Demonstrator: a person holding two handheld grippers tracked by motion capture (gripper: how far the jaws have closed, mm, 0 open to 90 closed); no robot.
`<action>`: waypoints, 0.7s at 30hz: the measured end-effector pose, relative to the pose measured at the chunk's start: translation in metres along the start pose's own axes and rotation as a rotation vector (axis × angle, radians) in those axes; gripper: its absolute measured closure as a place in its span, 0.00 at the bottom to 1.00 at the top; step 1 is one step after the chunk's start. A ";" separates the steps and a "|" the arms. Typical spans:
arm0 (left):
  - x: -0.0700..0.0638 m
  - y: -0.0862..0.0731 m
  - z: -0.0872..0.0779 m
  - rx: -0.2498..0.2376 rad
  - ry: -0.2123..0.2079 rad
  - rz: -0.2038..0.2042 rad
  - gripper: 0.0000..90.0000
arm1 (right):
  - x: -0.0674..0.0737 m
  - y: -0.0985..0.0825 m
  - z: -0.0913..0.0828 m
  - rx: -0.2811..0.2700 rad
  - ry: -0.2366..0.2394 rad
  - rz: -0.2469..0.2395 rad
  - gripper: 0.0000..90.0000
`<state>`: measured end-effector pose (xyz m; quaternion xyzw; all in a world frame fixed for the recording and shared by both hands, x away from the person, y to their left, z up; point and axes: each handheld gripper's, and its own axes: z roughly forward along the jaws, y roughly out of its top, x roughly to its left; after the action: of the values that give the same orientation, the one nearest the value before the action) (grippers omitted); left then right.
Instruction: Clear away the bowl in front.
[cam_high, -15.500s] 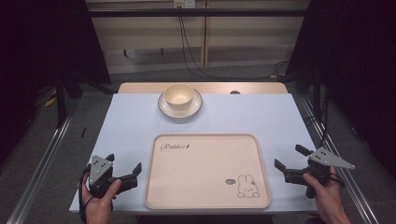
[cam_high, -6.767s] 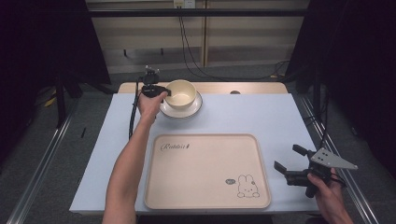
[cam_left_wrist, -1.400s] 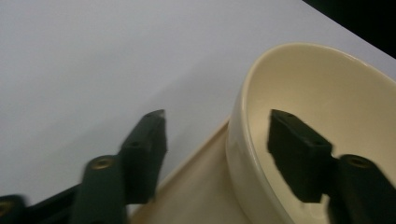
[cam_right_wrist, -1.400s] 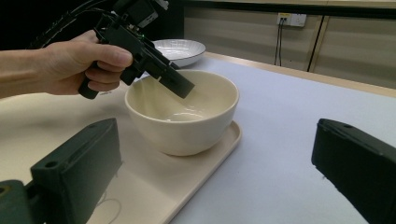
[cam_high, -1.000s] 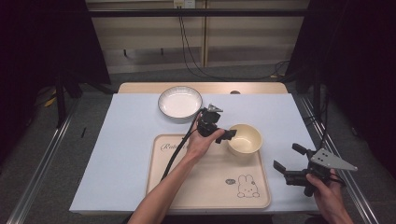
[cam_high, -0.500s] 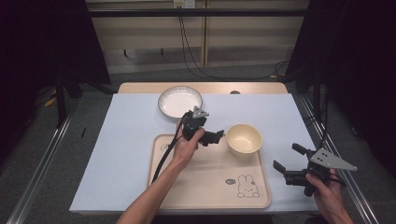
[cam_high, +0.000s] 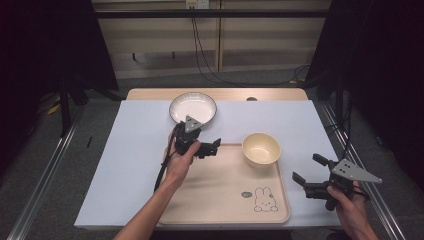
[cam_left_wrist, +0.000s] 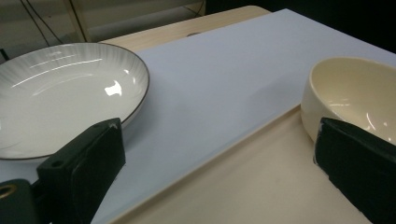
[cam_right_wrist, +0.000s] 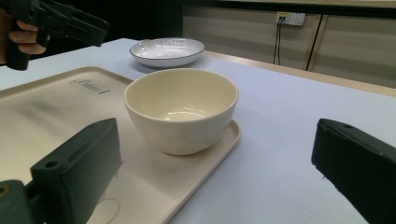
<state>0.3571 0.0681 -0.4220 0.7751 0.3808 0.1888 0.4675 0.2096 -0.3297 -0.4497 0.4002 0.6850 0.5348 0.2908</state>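
The left claw (cam_high: 210, 148) has drawn back from the bowl (cam_high: 261, 148) since half a second ago and now hovers over the near-left part of the tray (cam_high: 220, 195), its jaws spread wide with nothing between them. The bowl stands upright at the far right corner of the tray, free of both claws; in the right claw's own view it (cam_right_wrist: 181, 108) sits just inside the tray's rim (cam_right_wrist: 219, 144). The empty white plate (cam_high: 193, 107) rests on the pale blue worktop (cam_high: 125, 150) beyond the tray, near the far edge, well apart from the bowl. The right claw (cam_high: 312, 175) is where it was, held low over the worktop just off the tray's right side, jaws wide apart and empty, pointing toward the bowl. A rabbit drawing (cam_high: 264, 199) marks the tray's near right corner.
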 end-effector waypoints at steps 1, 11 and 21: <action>0.001 -0.001 -0.004 -0.008 0.004 -0.014 0.03 | 0.000 0.000 0.000 0.000 0.000 0.000 0.01; 0.016 -0.011 -0.033 -0.015 0.057 -0.027 0.02 | 0.000 0.000 0.000 0.004 0.010 -0.003 0.01; 0.029 -0.028 -0.069 -0.046 0.105 -0.057 0.02 | 0.001 0.000 0.000 0.010 0.008 -0.003 0.01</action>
<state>0.3192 0.1384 -0.4146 0.7419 0.4223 0.2243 0.4699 0.2095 -0.3290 -0.4500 0.3982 0.6896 0.5326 0.2868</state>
